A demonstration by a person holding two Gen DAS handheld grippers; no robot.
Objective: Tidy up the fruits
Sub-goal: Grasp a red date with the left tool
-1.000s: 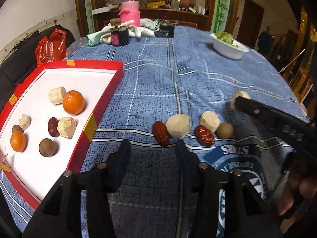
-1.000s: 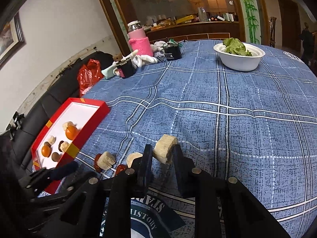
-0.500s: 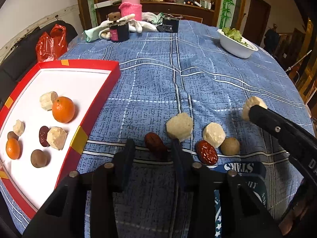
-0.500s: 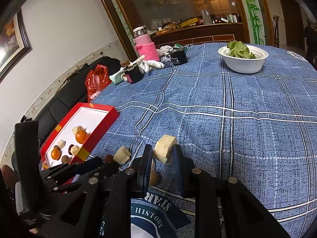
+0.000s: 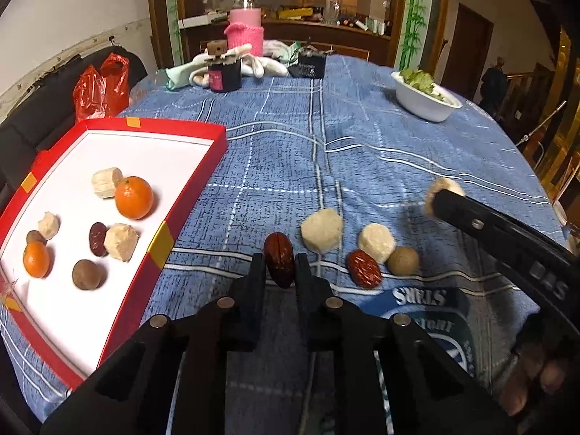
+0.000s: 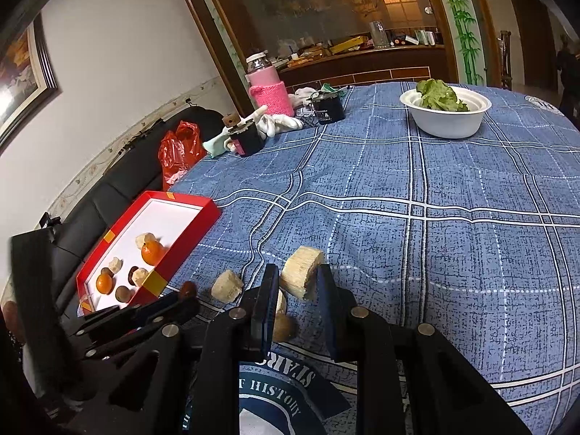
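My left gripper (image 5: 278, 266) is shut on a dark red date (image 5: 278, 262) at the cloth. My right gripper (image 6: 298, 278) is shut on a pale banana chunk (image 6: 302, 271) and holds it above the table; that chunk also shows in the left wrist view (image 5: 438, 193). On the cloth lie two pale chunks (image 5: 322, 229) (image 5: 376, 242), a second date (image 5: 363, 267) and a brown round fruit (image 5: 403, 260). The red tray (image 5: 165, 239) at the left holds two oranges (image 5: 133, 197), pale chunks, a date and brown fruits.
A white bowl of greens (image 6: 446, 112) stands at the far right. A pink-sleeved bottle (image 5: 244, 29), a dark jar (image 5: 224, 72), white gloves and a black box (image 5: 311, 64) crowd the far edge. A red bag (image 5: 101, 87) lies on the sofa.
My left gripper moved forward and closed on the dark red date. My right gripper rose a little with the banana chunk.
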